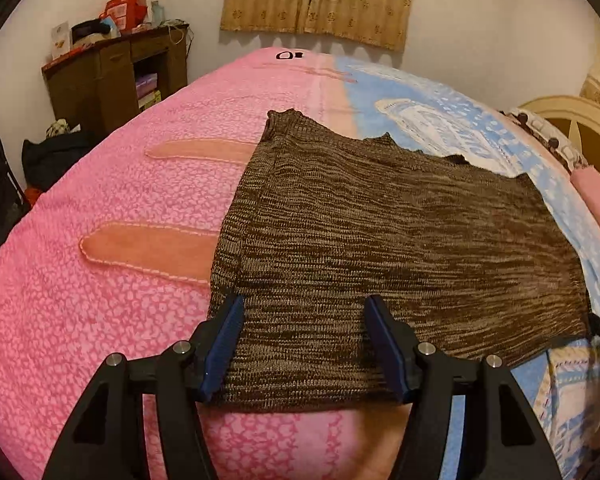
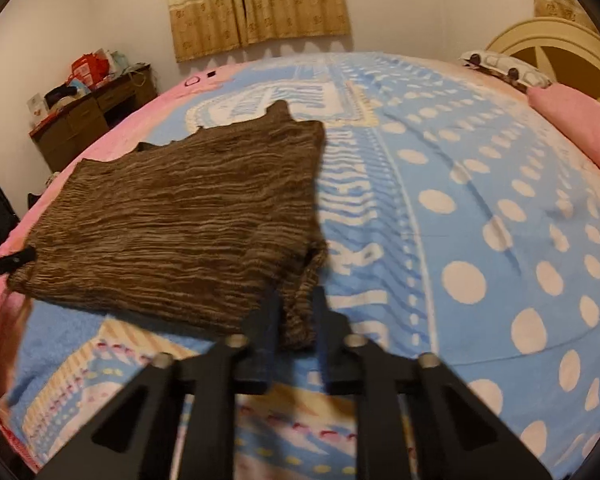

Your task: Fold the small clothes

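Here, a brown marled knitted garment (image 1: 400,240) lies flat on a bed's pink and blue blanket (image 1: 100,280). The left gripper (image 1: 304,344) hovers with fingers wide over its near hem; the right gripper (image 2: 296,312) pinches the near corner. Soft, floppy knit, probably best handled by its corners

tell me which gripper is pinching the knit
The right gripper: it is shut on the knit's near corner. The left gripper stands open over the hem.
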Available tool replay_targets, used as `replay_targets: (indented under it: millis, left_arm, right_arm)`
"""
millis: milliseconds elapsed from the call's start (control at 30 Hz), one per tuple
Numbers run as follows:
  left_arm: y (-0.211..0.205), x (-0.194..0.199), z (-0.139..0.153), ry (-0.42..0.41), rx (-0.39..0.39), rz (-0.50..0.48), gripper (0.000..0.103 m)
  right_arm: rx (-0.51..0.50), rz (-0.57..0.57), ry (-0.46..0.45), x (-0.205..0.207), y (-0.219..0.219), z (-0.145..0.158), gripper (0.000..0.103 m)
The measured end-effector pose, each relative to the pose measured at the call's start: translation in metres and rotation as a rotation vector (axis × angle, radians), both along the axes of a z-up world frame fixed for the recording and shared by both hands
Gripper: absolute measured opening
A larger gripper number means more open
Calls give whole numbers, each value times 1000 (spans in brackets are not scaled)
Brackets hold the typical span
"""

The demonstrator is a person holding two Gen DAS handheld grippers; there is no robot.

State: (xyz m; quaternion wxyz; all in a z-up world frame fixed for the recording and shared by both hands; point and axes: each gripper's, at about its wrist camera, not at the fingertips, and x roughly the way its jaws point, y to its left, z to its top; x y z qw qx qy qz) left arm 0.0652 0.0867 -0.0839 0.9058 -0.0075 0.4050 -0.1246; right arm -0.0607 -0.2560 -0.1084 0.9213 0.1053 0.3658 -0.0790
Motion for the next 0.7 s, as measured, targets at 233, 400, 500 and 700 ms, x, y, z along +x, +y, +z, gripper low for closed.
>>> replay_targets:
  millis: [233,400,500,700]
  left_arm:
    - [7,-16,5,-26,1,-13,63]
    - [10,-23,20,-96,-5,16,67]
    - [9,-11,11,-49,39,66,67]
    - [25,-10,-3,-11,-12,75,67]
  right_arm:
    - [89,-139,21,-34,-29,-7,1]
    - [-18,-87,-70,-43,2,24,13]
    - [-35,18,-122,-23,29,39,14]
    - [4,124,-28,26,50,14,12]
